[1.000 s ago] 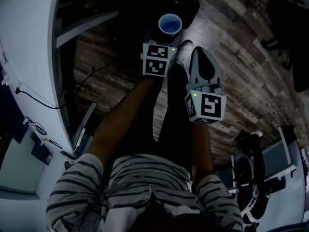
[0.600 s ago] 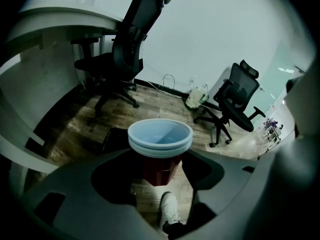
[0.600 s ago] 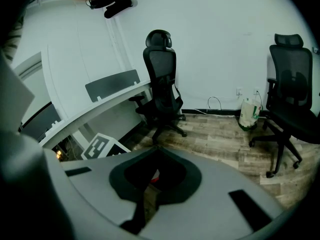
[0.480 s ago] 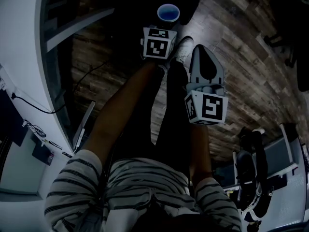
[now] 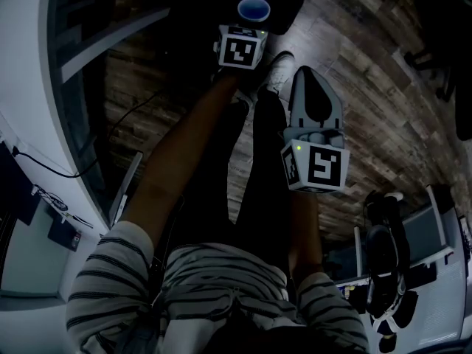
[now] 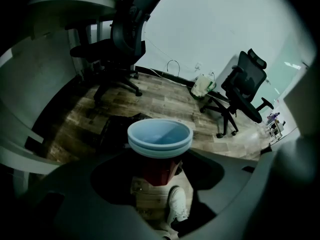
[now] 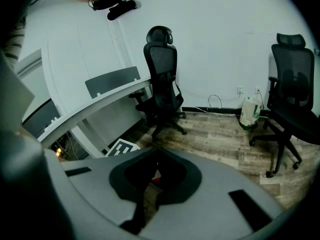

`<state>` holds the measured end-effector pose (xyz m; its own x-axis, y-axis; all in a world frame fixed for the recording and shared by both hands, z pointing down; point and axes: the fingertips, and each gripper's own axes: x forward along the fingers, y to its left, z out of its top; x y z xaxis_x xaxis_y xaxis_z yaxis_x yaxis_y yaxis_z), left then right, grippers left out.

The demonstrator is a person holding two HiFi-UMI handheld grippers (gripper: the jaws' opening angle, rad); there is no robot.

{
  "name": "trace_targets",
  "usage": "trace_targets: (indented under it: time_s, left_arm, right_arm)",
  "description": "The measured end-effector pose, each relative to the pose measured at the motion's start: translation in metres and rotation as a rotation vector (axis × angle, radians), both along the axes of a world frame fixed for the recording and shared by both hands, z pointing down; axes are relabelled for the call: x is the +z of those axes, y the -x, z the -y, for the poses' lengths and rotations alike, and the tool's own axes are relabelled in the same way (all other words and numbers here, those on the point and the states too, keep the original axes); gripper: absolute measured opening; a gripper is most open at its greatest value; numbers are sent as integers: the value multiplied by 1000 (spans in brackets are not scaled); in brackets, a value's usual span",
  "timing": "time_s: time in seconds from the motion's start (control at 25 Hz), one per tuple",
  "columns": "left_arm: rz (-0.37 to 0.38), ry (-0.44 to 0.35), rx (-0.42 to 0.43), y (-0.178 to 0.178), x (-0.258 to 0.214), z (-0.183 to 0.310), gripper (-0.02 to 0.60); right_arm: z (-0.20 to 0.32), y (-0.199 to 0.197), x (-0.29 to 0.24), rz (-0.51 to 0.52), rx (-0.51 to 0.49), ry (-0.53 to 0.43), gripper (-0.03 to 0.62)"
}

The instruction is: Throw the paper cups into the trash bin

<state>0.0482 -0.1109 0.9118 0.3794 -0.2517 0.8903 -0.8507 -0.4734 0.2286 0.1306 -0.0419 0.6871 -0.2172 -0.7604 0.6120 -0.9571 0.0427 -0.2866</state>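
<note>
— Well, where were the paper cups (image 6: 160,139) seen?

— They were held by the left gripper (image 6: 159,176). Its jaws were closed on the red wall below the pale blue rims, and two nested rims could be made out. The stack was kept upright, long axis vertical and mouth open to the head camera, at the upper middle of the head view.

— And the trash bin?

— A dark shape (image 5: 289,2) at the top of that frame was judged to be the trash bin. The cups were seen at its near edge, so a short reach forward and a release were judged to be called for.

— Was the right gripper (image 5: 313,98) needed?

— Hardly. It was held right of centre, farther from the bin, with its jaws brought together on nothing.

— And the room?

— A wooden plank floor (image 5: 369,87) was shown, a white tabletop (image 5: 29,87) curving down the left, and office chairs (image 7: 162,79) against a pale wall.
</note>
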Motion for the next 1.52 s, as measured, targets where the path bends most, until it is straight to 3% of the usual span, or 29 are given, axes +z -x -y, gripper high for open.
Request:
trace_targets:
  time_s: [1.52]
  left_arm:
    - [120,125,3,14,86,6,301]
  right_arm:
    - [-2,8,32,7,-43,47,9]
